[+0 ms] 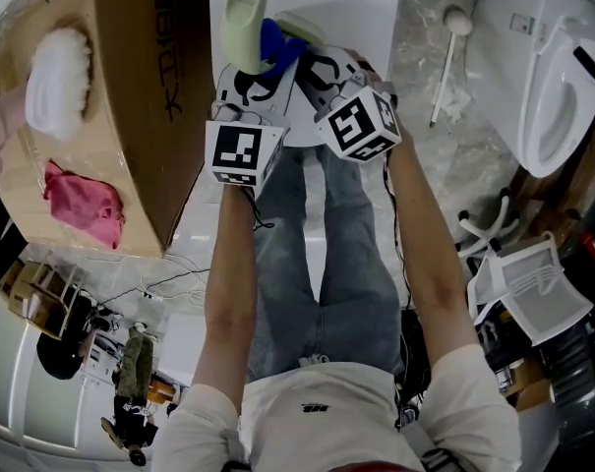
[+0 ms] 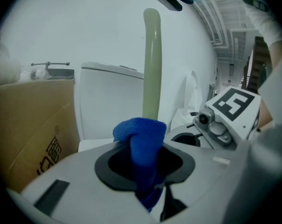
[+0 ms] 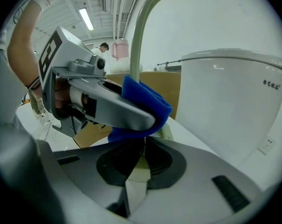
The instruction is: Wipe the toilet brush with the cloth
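Observation:
The toilet brush [image 1: 243, 10] is pale green; its long stem [image 3: 135, 41] stands upright and curves over at the top. My right gripper [image 3: 137, 168] is shut on the stem's lower part. A blue cloth [image 2: 143, 141] is bunched between the jaws of my left gripper [image 2: 144, 171], which is shut on it. The cloth [image 3: 149, 107] presses against the stem just above my right gripper's jaws. In the head view both grippers meet at top centre, left gripper [image 1: 263, 65] beside right gripper [image 1: 312, 57], with the cloth [image 1: 277, 39] between them and the brush.
A white toilet [image 1: 548, 77] stands at the right, its tank [image 3: 234, 97] close to the brush. A cardboard box [image 1: 130, 96] at the left holds a white fluffy item [image 1: 56, 82] and a pink rag [image 1: 81, 205]. A white long-handled tool [image 1: 445, 57] lies on the marble floor.

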